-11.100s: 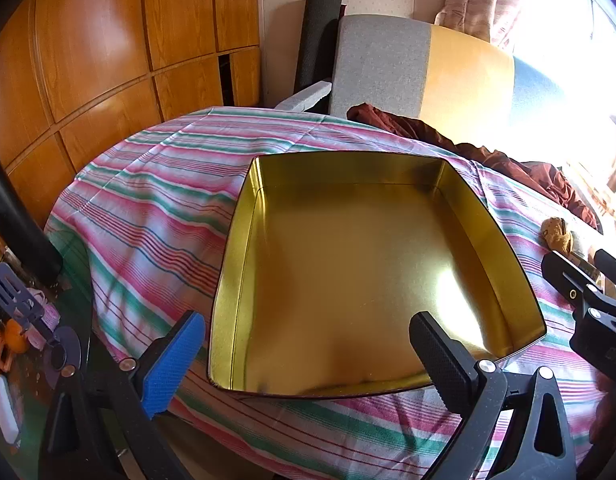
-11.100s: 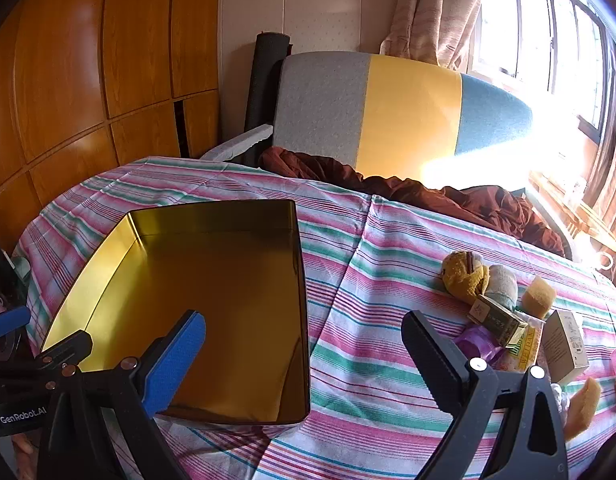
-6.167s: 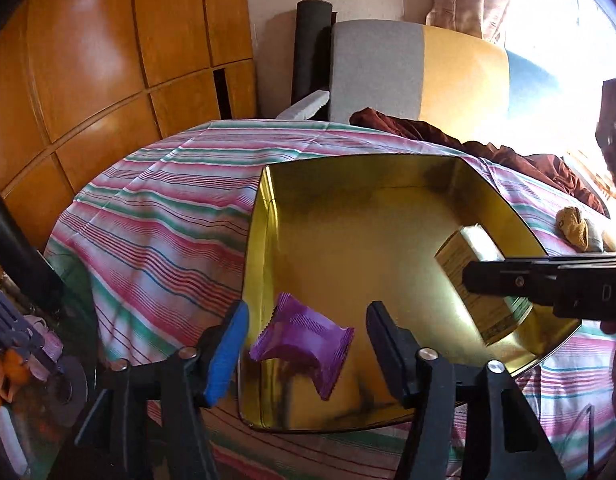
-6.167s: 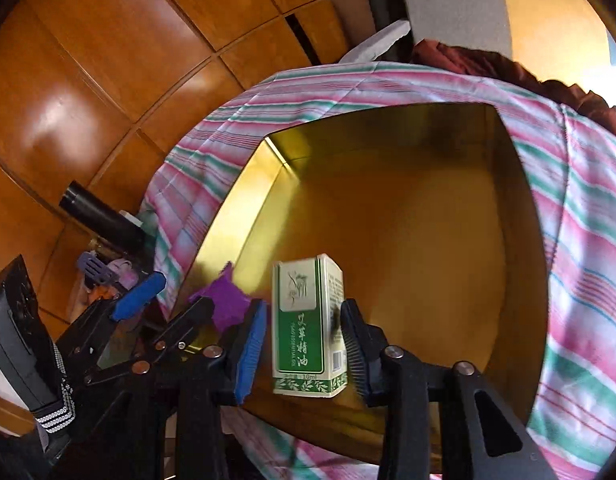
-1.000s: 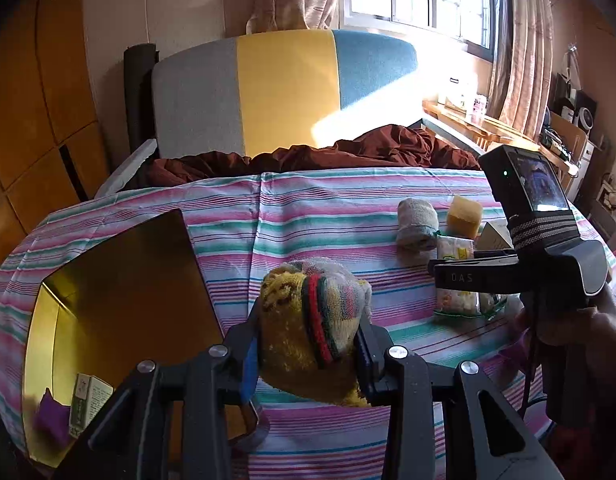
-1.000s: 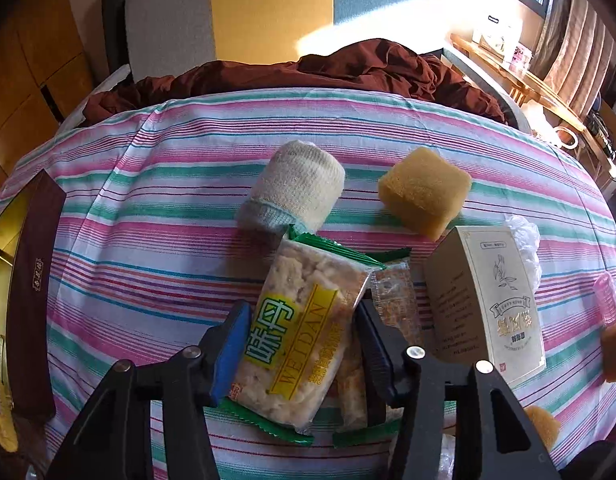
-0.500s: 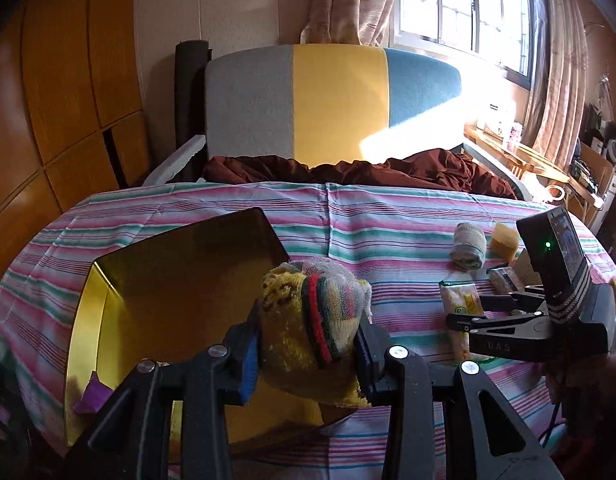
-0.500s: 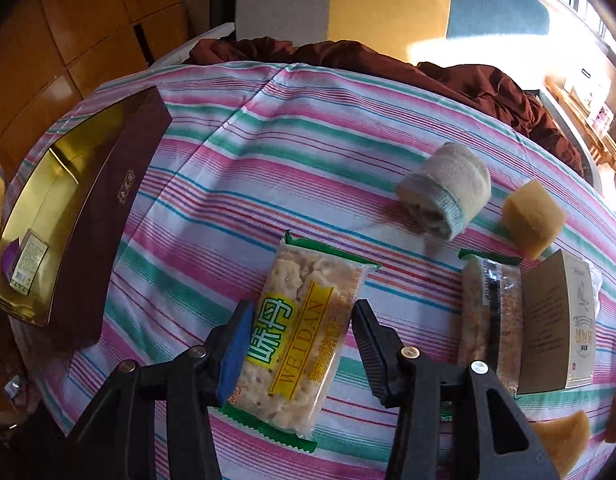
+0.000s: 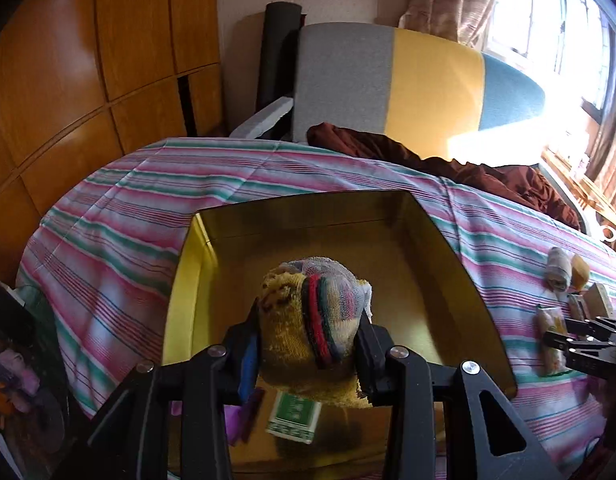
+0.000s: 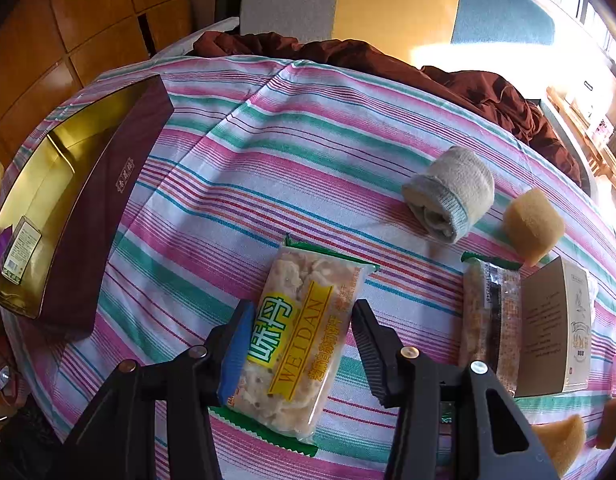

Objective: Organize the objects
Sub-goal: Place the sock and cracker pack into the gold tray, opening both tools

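Striped pink, green and white cloth [image 10: 308, 152] covers the table, and above the gold tin [image 9: 448, 240] standing on it the left gripper [image 9: 308, 344] is clenched on a rolled yellow sock [image 9: 312, 320], with a green-and-white box [image 9: 294, 416] and a purple packet [image 9: 238, 420] lying in the tin below. Well to the tin's right, the right gripper [image 10: 302, 340] straddles a WEIDAN cracker packet [image 10: 300, 336], its blue pad against one edge and the black finger just off the other. Beyond lie a grey rolled sock [image 10: 448, 196], a yellow sponge [image 10: 534, 224], a second cracker packet [image 10: 490, 312] and a tan carton [image 10: 556, 320].
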Motion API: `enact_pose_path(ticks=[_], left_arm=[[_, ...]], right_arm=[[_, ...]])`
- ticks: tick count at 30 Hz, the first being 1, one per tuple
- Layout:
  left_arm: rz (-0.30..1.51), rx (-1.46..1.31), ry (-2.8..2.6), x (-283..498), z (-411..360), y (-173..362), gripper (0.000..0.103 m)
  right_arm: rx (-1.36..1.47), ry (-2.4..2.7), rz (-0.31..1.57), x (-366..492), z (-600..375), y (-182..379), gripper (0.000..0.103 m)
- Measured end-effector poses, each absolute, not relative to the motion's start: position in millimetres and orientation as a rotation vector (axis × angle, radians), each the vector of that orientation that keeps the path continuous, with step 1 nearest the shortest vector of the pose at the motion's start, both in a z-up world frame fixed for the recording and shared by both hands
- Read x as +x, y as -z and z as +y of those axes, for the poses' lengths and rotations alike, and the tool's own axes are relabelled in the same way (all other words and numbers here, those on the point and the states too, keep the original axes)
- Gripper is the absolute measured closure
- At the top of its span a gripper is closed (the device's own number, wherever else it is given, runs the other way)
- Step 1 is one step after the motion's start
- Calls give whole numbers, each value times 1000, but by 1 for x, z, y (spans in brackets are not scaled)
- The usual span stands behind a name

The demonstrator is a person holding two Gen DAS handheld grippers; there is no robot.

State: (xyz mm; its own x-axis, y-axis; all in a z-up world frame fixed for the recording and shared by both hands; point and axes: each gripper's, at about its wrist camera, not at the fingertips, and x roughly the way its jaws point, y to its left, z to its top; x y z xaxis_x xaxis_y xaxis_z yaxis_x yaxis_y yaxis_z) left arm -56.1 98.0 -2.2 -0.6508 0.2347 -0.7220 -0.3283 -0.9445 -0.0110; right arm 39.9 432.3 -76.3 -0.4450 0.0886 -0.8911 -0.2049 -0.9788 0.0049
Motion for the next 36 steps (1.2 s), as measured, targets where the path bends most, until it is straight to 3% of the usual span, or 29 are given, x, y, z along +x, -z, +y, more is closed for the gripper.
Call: enact_pose_path(ticks=[8,11,13,20,27,36], left_arm=[[180,-1194,-2658,-107,70,24,60],[188,-1247,-2671,-118,69,36,53],[184,-1248,-2678,-117,68,41,48],[168,-1221,-2716,-103,64,42,47],[132,-1175,-2731,-84,60,32,34],[76,-1126,-2727,-61,52,18,34]], right_arm=[[-1546,-2529,138,38,430,78,53],[-1550,-2525,136,37,431,78,53],[-1551,-2523,132,36,430,79,53],[-1550,-2522,124,34,428,79,53],[-1544,-2511,105,32,424,78,53],[-1505,-2529,181,30,411,67,53]])
